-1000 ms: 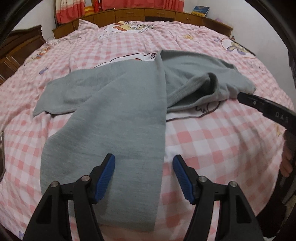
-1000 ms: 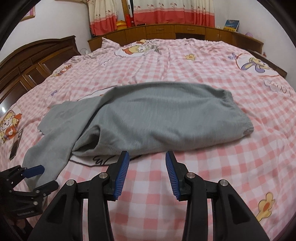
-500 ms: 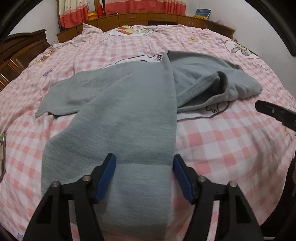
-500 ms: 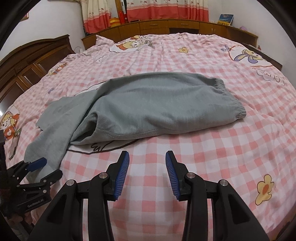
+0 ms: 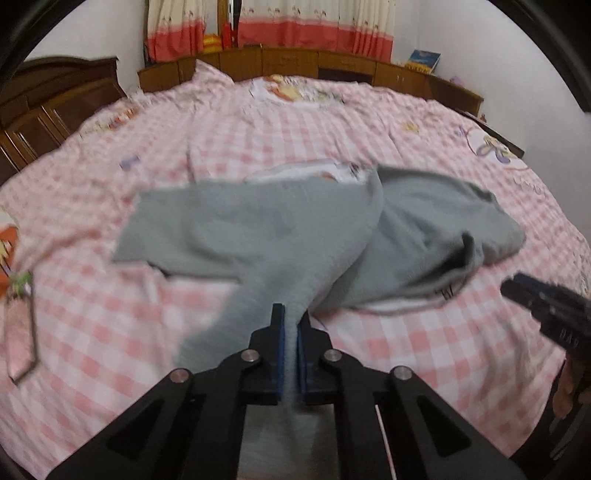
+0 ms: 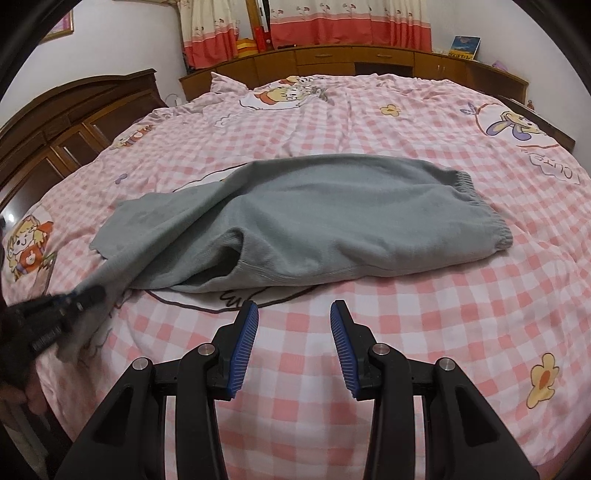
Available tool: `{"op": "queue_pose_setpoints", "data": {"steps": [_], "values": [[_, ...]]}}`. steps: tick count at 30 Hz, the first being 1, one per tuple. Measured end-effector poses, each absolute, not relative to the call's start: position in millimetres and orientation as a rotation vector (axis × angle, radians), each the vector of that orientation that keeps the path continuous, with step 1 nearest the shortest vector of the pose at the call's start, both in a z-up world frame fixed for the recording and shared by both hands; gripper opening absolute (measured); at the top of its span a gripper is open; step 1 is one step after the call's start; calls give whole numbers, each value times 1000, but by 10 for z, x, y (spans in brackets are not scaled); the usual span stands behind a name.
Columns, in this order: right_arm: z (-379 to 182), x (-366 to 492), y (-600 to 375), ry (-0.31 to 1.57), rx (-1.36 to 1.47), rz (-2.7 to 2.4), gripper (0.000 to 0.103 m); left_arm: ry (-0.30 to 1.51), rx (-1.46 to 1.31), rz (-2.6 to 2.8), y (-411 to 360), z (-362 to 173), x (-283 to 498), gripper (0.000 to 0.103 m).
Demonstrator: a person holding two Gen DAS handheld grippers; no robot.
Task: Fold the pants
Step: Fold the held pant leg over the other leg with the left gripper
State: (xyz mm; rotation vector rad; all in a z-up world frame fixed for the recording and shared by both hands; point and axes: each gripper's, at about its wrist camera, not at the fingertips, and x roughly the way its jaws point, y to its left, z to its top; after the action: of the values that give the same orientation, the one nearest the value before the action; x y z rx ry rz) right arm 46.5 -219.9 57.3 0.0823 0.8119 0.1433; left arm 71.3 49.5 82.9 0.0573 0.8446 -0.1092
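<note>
Grey pants [image 6: 332, 218] lie across the pink checked bed [image 6: 424, 321], waistband [image 6: 480, 206] at the right, legs spreading left. My left gripper [image 5: 291, 321] is shut on the near pant leg [image 5: 280, 273] and lifts its end off the bed; it also shows in the right wrist view [image 6: 88, 295] at the left, with grey cloth hanging from it. The other leg [image 5: 207, 229] lies flat further back. My right gripper [image 6: 293, 317] is open and empty, just in front of the pants' crotch edge; it shows in the left wrist view [image 5: 532, 295] at the right.
A dark wooden headboard [image 6: 74, 122] stands at the left. Low wooden cabinets [image 6: 351, 59] and red-and-cream curtains [image 6: 332, 26] run along the far wall. A pillow [image 6: 229, 85] lies at the bed's far side.
My left gripper has closed on the near pant leg and pulled it up off the bed. My right gripper has drawn back slightly and stays open.
</note>
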Motion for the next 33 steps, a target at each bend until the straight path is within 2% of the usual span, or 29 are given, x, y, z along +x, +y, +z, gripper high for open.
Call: {"op": "queue_pose_setpoints", "data": {"steps": [11,14,16,24,26,28,30,33], "values": [[649,535,-1996,755,87,198,41,816,94,-10,973,1157,1468,5],[726,605,-1975,714,90,209,42,842,90,-6,1048,1134,1637,5],[742,686,-1922,721,54,203,50,861,97,-3,1072,1102,1746,5],[609,984,-1695,792,-90,224,50,933,106,8,1153,976,2067,5],[541,1009,-1658,809,-112,244,41,949,123,9,1153,967,2165,5],[469,1005,-1655,836,-112,260,17,956,151,14,1132,953,2260,5],[413,967,-1644,845,-121,268,12,964,170,19,1110,925,2368,5],[344,879,-1624,853,-140,290,10,986,182,26,1094,838,2529,6]]}}
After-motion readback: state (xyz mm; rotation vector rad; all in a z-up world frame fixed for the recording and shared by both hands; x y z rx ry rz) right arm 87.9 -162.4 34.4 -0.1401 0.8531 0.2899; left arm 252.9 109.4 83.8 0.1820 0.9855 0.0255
